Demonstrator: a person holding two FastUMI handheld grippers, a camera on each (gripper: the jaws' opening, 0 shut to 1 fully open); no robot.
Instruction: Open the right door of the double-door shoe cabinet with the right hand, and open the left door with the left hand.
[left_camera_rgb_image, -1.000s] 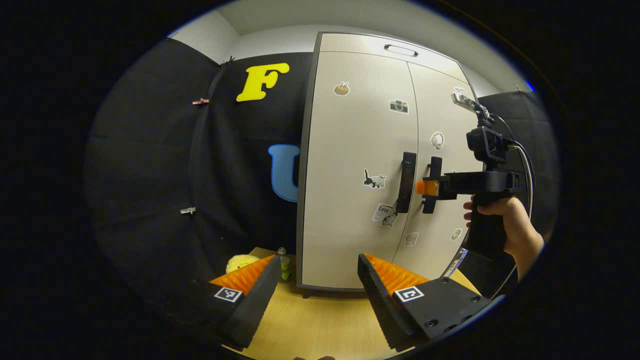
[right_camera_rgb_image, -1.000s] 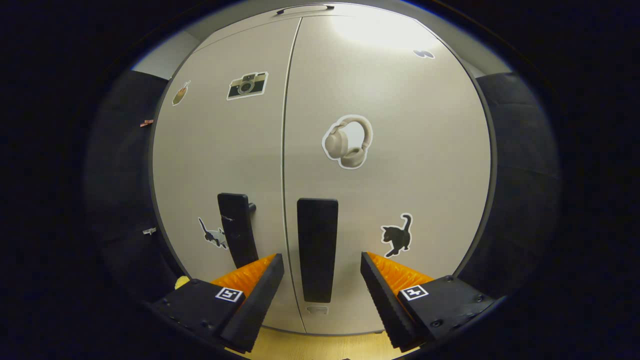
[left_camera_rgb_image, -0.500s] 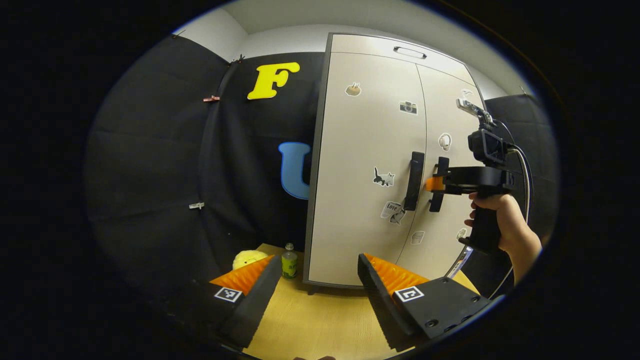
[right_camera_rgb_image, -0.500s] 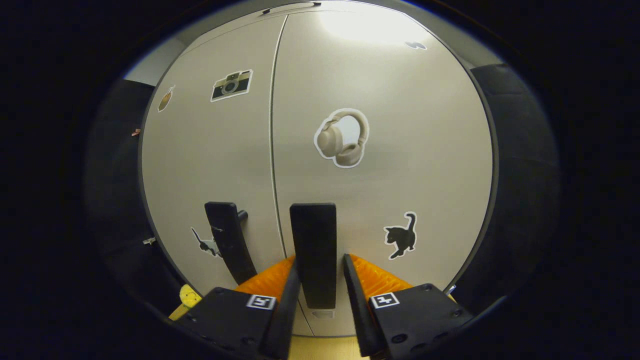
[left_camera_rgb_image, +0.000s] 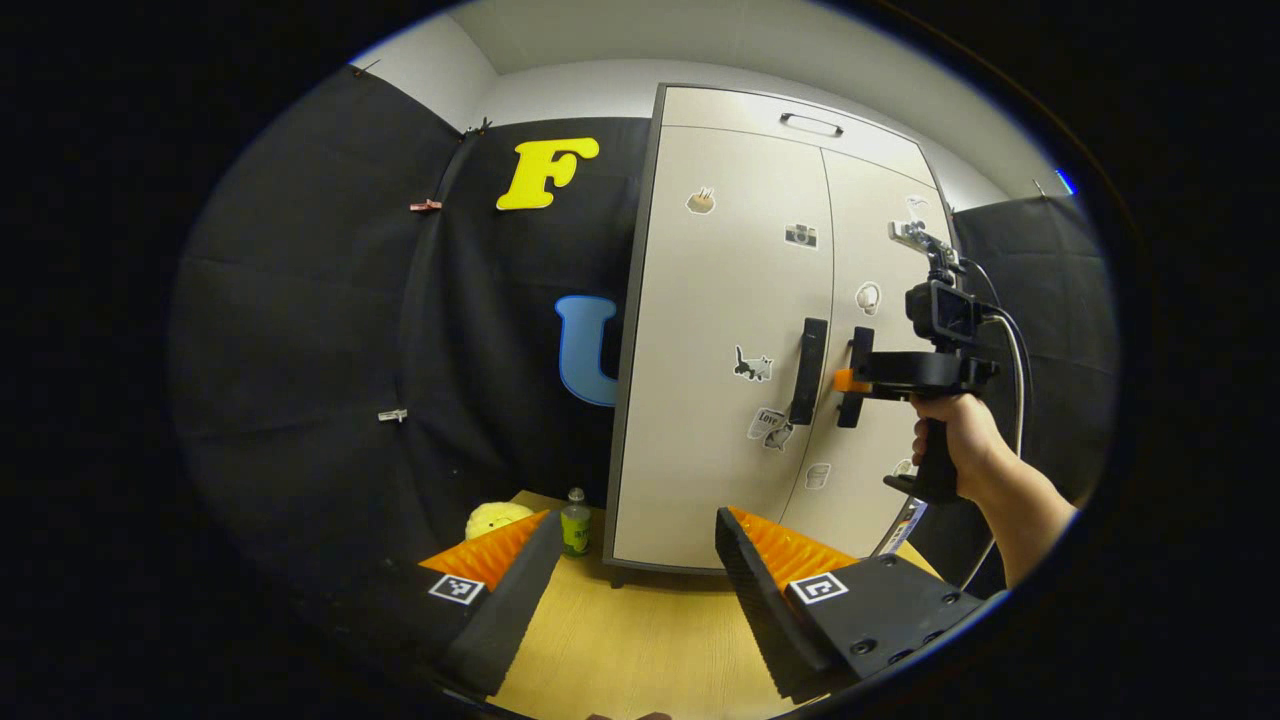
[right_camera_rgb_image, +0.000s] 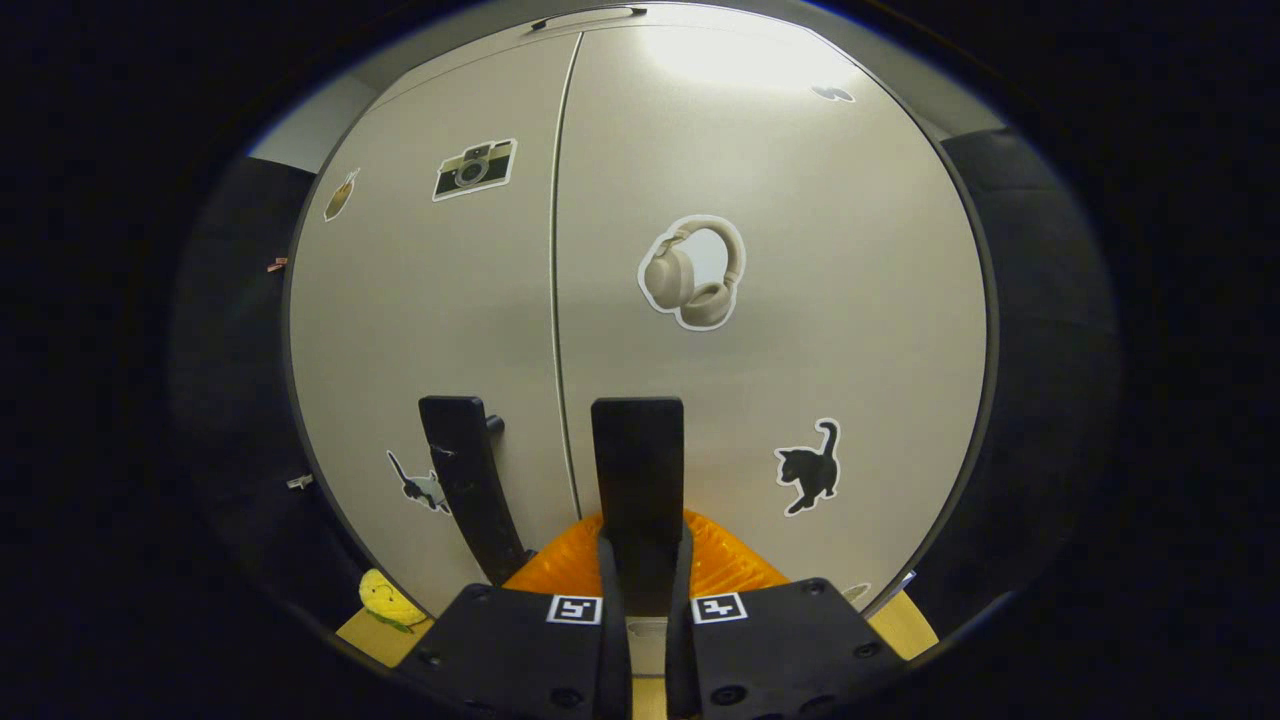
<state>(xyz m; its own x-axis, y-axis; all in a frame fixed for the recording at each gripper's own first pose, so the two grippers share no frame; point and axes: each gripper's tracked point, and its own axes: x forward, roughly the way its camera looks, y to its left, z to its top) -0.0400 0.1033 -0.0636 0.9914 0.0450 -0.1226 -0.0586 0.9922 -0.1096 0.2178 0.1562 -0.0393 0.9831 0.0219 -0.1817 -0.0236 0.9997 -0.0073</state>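
- The right gripper (right_camera_rgb_image: 641, 560) is clamped on the right door handle (right_camera_rgb_image: 637, 470), low in the centre of the right gripper view, both fingers pressed against the bar's lower half.
- So the step in hand looks like the grasp on the right door (right_camera_rgb_image: 770, 300); both doors sit flush, the seam between them a thin straight line, nothing opened yet.
- Next, I'd say, comes a pull outward on an arc about the hinge at the cabinet's right edge, holding the grip firm so the bar doesn't slip.
- The left gripper (left_camera_rgb_image: 635, 585) hangs back at the bottom of the left gripper view, jaws spread wide and empty above the wooden table (left_camera_rgb_image: 640, 650).
- From there the shoe cabinet (left_camera_rgb_image: 760, 340) stands right of centre: pale doors dotted with stickers, two dark vertical handles side by side at mid-height.
- The left door handle (left_camera_rgb_image: 808, 370) waits untouched, well apart from the left gripper.
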